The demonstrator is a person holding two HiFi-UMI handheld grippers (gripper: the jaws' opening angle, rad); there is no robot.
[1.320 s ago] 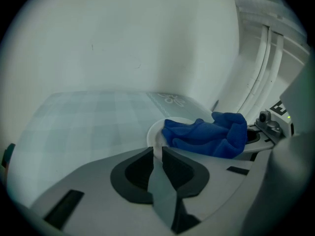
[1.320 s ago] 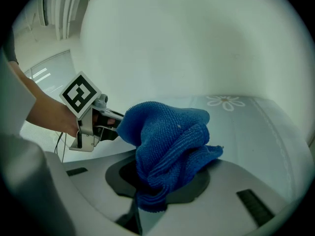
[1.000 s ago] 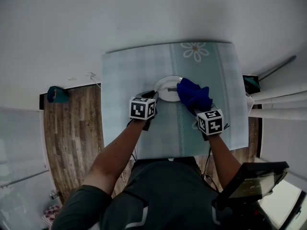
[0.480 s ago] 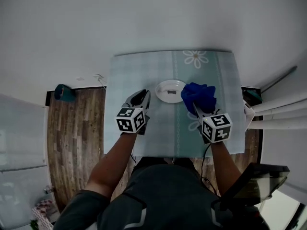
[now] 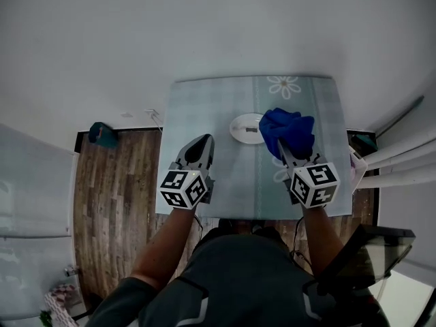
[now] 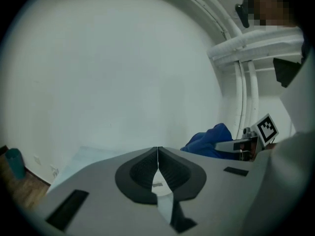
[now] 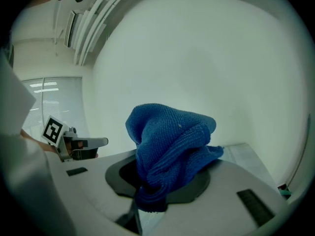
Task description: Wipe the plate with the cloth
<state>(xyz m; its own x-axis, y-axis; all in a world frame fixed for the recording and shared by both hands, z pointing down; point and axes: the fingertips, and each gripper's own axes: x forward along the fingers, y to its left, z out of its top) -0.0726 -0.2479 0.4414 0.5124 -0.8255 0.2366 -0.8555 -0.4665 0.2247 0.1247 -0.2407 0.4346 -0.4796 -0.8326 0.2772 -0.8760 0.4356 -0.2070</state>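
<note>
A small white plate (image 5: 244,127) lies on the pale blue-green tablecloth (image 5: 225,169) near the table's far middle. A blue cloth (image 5: 287,132) is bunched just right of the plate, lifted off the table, and my right gripper (image 5: 281,147) is shut on it; in the right gripper view the blue cloth (image 7: 170,146) fills the jaws of my right gripper (image 7: 147,191). My left gripper (image 5: 202,140) hangs left of the plate, away from it, shut with nothing in it. In the left gripper view my left gripper (image 6: 157,154) has its jaws closed tip to tip.
The tablecloth carries a white daisy print (image 5: 284,85) at the far edge. Wooden floor (image 5: 116,189) lies left of the table with a teal object (image 5: 102,135) on it. White pipes (image 5: 402,162) run along the right side.
Both grippers have drawn back toward me and lifted off the plate. The left gripper left the plate's rim; the right carried the cloth off the plate to its right.
</note>
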